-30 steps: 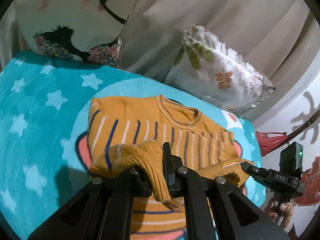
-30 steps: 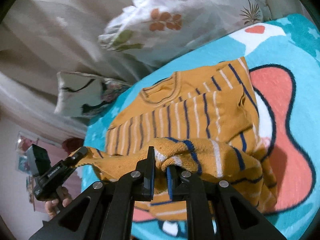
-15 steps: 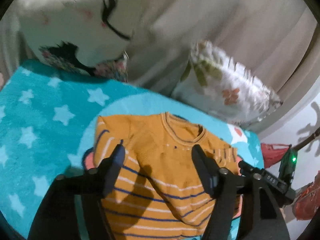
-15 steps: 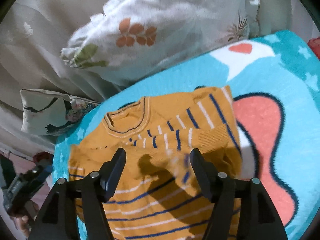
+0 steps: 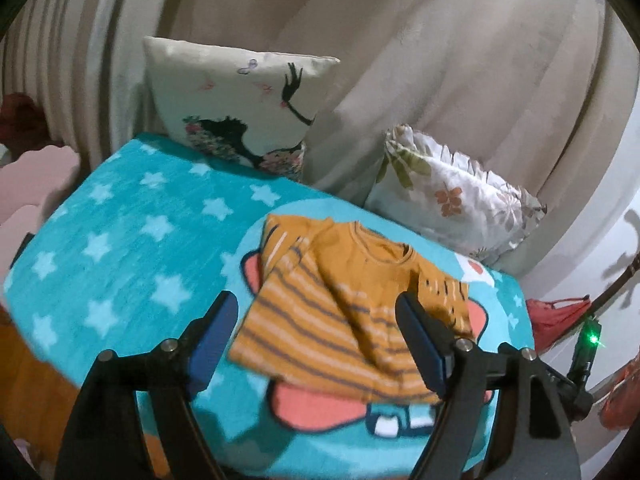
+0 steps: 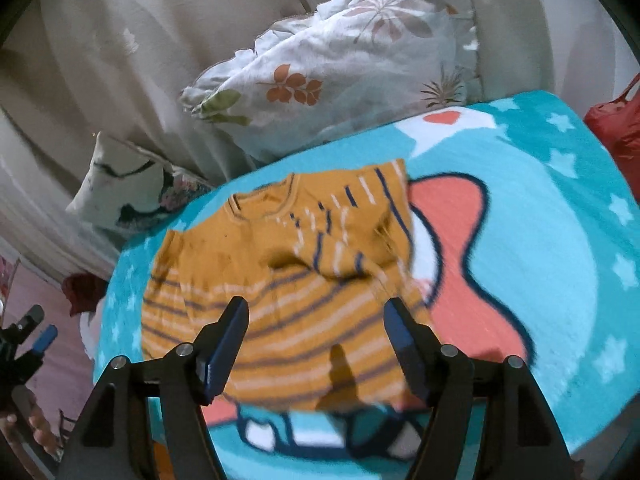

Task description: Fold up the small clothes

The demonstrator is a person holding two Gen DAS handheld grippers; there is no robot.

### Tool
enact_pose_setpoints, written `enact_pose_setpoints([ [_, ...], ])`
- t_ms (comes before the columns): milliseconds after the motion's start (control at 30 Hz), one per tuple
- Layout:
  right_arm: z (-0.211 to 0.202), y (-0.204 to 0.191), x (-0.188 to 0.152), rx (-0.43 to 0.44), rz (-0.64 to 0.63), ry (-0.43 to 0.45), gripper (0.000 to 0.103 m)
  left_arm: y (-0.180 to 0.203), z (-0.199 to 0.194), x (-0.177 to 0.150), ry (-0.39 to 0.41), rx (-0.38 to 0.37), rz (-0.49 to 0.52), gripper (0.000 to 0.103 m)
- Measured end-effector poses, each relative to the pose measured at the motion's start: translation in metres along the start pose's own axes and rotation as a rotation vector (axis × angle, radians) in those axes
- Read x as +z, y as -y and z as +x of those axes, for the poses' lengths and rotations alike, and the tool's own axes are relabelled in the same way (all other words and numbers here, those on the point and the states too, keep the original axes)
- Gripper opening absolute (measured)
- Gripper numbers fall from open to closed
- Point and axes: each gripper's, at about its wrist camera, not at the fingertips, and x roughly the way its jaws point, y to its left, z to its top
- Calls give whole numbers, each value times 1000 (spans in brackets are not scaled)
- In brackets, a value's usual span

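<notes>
A small mustard-yellow sweater (image 5: 344, 304) with navy and white stripes lies folded on the turquoise star blanket (image 5: 132, 248); its neckline faces the pillows and both sleeves are laid across the body. My left gripper (image 5: 316, 340) hovers above its near hem, jaws still opening, nothing between the blue pads. In the right wrist view the same sweater (image 6: 280, 280) lies below my right gripper (image 6: 316, 332), whose jaws are also opening and hold nothing. At that view's left edge the left gripper (image 6: 24, 340) shows beside the bed.
Two pillows lean on beige curtains behind the sweater: one with a dark figure print (image 5: 236, 108), one floral and frilled (image 5: 452, 196). The blanket bears a coral cartoon shape (image 6: 452, 248). A red bag (image 5: 556, 316) hangs right of the bed. The bed's front edge lies just below my grippers.
Both grippers let go of the sweater's folded-up lower part, opened wide and pulled back and up. The garment now rests flat, and more of the blanket and pillows shows.
</notes>
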Motion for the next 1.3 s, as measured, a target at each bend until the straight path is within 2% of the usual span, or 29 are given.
enact_pose_setpoints([
  [300,-35,35,-59,-11,78,-24,77,8,-38,-52,-25,10,11,81],
  [533,-46,27,-85,-15,50,-48,77,7,-57,-74,-11,24,21,81],
  [767,-57,9,-94,-18,-3,-46,77,-5,-74,-83,-5,39,-5,81],
  [1033,-60,-9,-111,48,29,-20,77,3,-98,-86,1,95,80,81],
  [1300,-53,-31,-132,85,-4,-12,77,9,-109,-89,-7,128,101,81],
])
